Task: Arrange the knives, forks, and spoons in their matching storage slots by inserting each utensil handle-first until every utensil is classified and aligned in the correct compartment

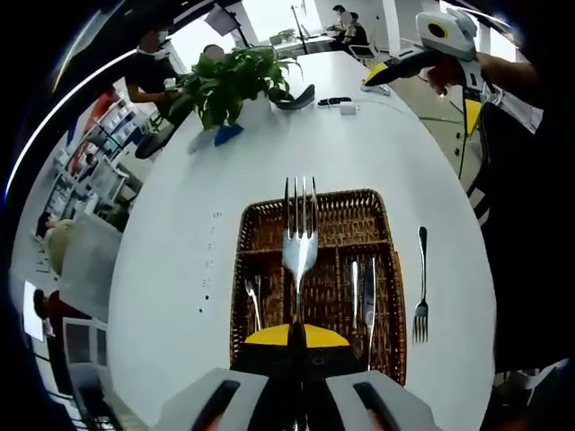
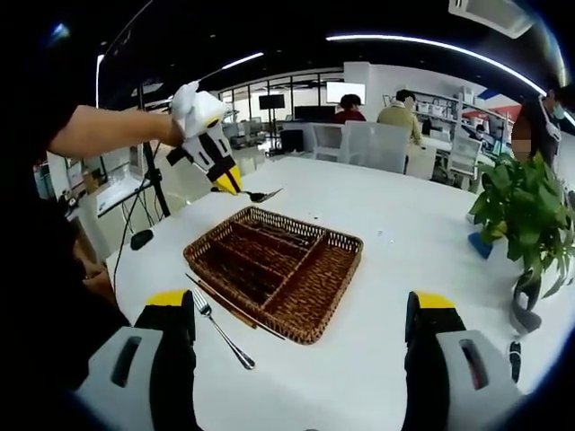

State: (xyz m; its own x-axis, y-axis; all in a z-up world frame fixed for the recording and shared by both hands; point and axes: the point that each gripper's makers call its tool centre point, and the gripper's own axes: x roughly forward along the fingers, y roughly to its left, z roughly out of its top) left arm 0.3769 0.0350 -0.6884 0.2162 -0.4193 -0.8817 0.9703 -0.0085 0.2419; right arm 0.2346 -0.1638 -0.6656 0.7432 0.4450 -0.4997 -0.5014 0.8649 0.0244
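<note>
The held fork point(image 1: 299, 242) stands at the centre of the left gripper view, tines toward the top of the frame, its handle running down into the left gripper point(image 1: 296, 377), whose jaws are closed tight on it. In the right gripper view the same fork point(image 2: 260, 194) juts from the left gripper point(image 2: 220, 175) in the upper left of the frame, above the far rim of the wicker tray point(image 2: 346, 269).

The tray point(image 1: 260, 220) lies on the white table point(image 1: 171, 269), just below the fork in the left gripper view. Inside it, a small spoon or fork point(image 1: 254, 301) lies in a compartment at the lower left, and two knives point(image 1: 362, 301) lie side by side in a long slot at the lower right. A second fork point(image 1: 421, 287) rests on the table just right of the tray, apart from it; in the right gripper view it point(image 2: 220, 330) lies at the lower left, close to the tray's near rim.

The step in hand looks like placing the held fork. To do it well, the left gripper should line the fork up with a long slot, lower it between the dividers without catching the weave, and let go only once it lies flat. Which compartment is meant for forks cannot be told for certain.

The right gripper point(image 2: 301, 341) has its jaws spread wide at the bottom of its own view, holding nothing and hanging over the table near the tray.
</note>
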